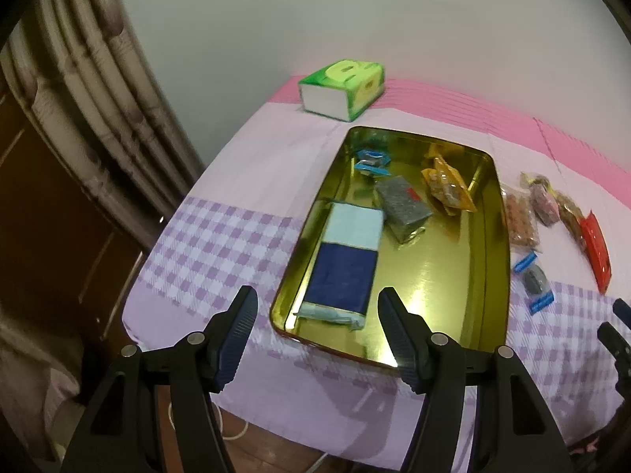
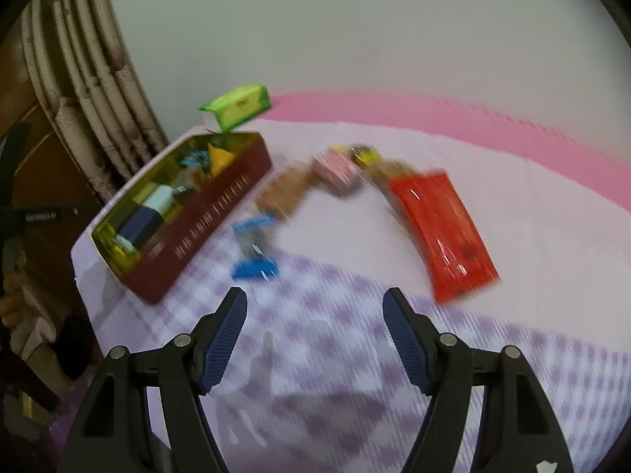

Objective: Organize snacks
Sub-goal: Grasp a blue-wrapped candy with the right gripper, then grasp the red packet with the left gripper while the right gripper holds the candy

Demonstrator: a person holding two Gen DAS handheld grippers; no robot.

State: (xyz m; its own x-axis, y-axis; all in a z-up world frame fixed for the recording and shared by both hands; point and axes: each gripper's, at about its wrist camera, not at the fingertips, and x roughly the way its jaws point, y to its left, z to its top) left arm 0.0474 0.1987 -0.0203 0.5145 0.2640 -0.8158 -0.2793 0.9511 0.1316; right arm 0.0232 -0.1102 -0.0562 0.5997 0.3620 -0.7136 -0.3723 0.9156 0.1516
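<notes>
Gold-lined tin (image 1: 489,276) on the cloth holds blue-white pack (image 1: 343,264), grey pack (image 1: 402,207), orange bag (image 1: 449,191). Red packet (image 2: 441,232), blue-ended wrapper (image 2: 254,248) lie flat beside it.

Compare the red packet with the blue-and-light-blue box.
The red packet lies outside the tin on the tablecloth; the blue-and-light-blue box lies inside it. The packet is one glossy red; the box is half dark blue, half pale blue. Both are long, lie flat, and neither is held.
</notes>
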